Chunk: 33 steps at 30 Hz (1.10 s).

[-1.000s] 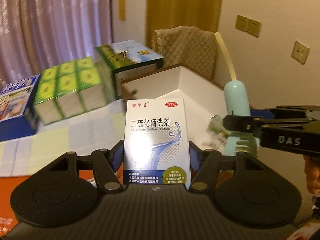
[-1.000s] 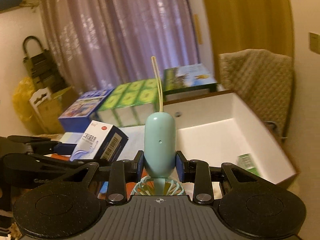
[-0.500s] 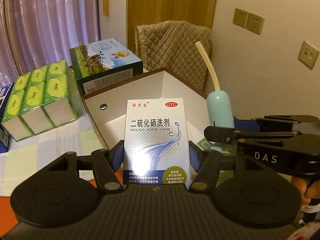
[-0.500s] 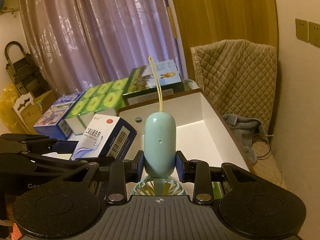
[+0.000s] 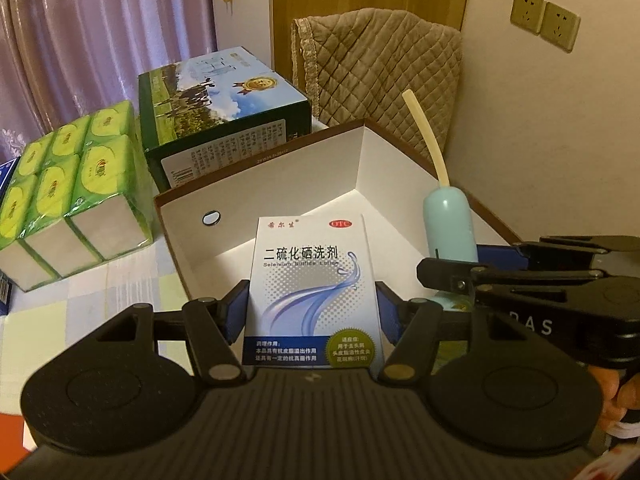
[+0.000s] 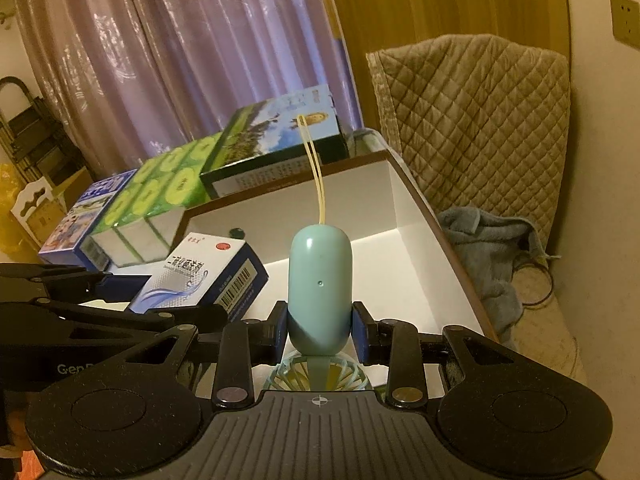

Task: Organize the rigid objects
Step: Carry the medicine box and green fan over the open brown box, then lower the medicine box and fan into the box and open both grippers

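Observation:
My left gripper [image 5: 311,312] is shut on a white and blue medicine box [image 5: 311,288], held upright over the near edge of an open white cardboard box [image 5: 280,192]. My right gripper [image 6: 319,326] is shut on the handle of a pale teal hand fan [image 6: 320,288] with a yellow loop strap [image 6: 314,168]; the fan head [image 6: 318,376] hangs below the jaws. In the left wrist view the fan [image 5: 450,224] and right gripper [image 5: 456,276] sit to the right, over the box. In the right wrist view the medicine box [image 6: 200,276] is at left.
Behind the white box [image 6: 404,248] stand a green milk carton case [image 5: 224,112] and a pack of green tissues [image 5: 72,188]. A blue box [image 6: 84,216] lies further left. A quilted chair back [image 5: 380,68] and a grey towel [image 6: 488,248] are to the right, by the wall.
Both grippers have moved toward and down over the white box, still holding the medicine box and the fan. The white box now fills more of both views.

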Motion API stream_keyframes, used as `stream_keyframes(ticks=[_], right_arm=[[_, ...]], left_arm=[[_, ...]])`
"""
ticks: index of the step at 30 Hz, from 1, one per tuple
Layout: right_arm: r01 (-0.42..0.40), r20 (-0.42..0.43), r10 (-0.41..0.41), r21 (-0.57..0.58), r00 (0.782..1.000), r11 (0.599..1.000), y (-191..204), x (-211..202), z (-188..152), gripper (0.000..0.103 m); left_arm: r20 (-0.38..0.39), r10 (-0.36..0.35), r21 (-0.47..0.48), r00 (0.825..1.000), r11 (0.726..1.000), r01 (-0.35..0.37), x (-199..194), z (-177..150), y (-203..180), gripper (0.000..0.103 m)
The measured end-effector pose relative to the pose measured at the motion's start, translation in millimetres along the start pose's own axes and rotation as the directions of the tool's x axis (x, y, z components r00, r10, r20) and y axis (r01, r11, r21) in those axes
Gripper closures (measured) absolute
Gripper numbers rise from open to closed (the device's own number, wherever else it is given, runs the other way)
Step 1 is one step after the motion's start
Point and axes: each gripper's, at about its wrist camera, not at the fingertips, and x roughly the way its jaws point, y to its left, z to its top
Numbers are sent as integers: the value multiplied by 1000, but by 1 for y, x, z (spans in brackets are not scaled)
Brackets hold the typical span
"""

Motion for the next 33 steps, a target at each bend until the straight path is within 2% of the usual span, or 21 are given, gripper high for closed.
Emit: stream_keyframes(ticks=[11,19,28,33], right_arm=[[25,-18,-24,29,1000,999,-22,19,12,73],[27,-34,-26,42,999,999,-27,26,12,73],[24,-54,-22,31,998,999,-23,33,12,73],[-13,-56,16,51,998,999,-21,34,14,73]], left_arm=[[-22,12,12,1000,1000,-12,32,15,-4,42],[-73,19,19,997,1000,-18,49,12,-2,42],[-86,25,11,996,1000,-24,51,10,4,42],[-90,19,8,996,1000,-19,49,8,5,42]])
